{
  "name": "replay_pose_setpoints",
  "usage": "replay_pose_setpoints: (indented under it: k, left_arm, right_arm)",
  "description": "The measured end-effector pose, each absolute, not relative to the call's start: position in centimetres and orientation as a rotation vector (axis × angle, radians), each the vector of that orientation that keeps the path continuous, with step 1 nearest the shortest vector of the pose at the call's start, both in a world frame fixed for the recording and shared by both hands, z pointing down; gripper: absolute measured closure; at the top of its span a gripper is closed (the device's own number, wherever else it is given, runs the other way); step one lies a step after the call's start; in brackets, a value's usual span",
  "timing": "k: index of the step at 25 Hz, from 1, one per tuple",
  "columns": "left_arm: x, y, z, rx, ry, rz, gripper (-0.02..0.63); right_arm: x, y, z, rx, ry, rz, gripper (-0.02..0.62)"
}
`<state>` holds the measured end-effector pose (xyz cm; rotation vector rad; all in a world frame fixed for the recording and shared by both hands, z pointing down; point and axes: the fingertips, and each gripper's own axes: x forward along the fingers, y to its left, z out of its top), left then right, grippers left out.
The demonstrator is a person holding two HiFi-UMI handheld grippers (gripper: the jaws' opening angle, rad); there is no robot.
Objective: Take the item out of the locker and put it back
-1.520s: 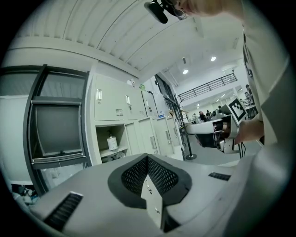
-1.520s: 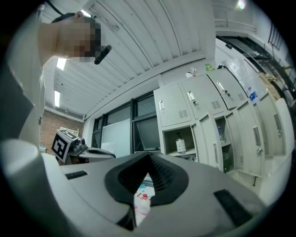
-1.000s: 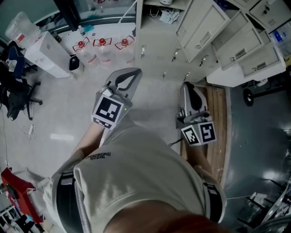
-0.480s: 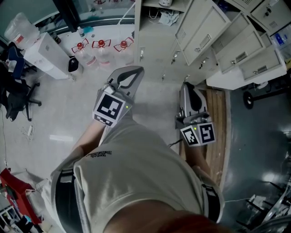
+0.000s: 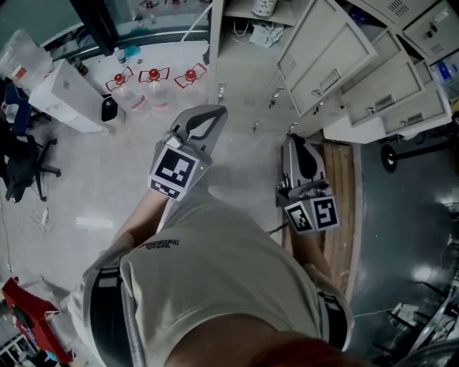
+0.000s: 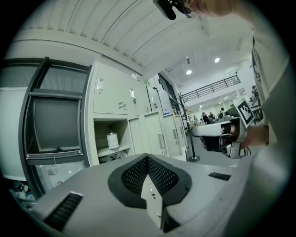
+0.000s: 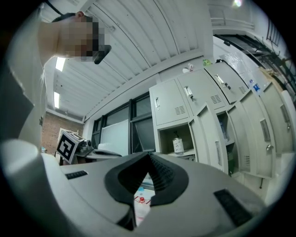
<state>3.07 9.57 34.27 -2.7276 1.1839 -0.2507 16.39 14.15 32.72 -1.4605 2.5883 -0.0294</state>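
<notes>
The open locker compartment [image 6: 110, 139] holds a white pump bottle [image 6: 111, 140] on its shelf; the same bottle [image 7: 178, 145] shows in the right gripper view, and its base [image 5: 262, 6] sits at the top edge of the head view. Both grippers hang in front of my body, well short of the locker, pointing toward it. My left gripper [image 5: 218, 110] is shut with nothing in it, its tips meeting [image 6: 148, 157]. My right gripper [image 5: 293, 137] is also shut and empty [image 7: 149, 155]. Each gripper shows in the other's view.
Grey locker doors [image 5: 326, 50] stand open at the upper right. Three clear bottles with red caps [image 5: 153, 77] stand on the floor by a white box [image 5: 63, 87]. A wooden board [image 5: 343, 186] lies under the right gripper. An office chair [image 5: 21, 154] is at far left.
The head view has drifted a little, so the lockers and floor bottles sit slightly lower left. Both grippers stay shut and hold nearly the same place.
</notes>
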Motion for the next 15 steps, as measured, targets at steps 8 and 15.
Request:
replay_pose_setpoints:
  k: [8,15]
  left_arm:
    - [1.8,2.5,34.2,-2.767,1.155,-0.249,0.592]
    - [0.7,-3.9,34.7,-2.793,1.112,-0.271,0.592]
  right_arm:
    - [14.9,7.4,32.7,-1.505,2.581,-0.064,0.592]
    - [13.1,0.9,33.2,-1.539,2.582,-0.098,0.592]
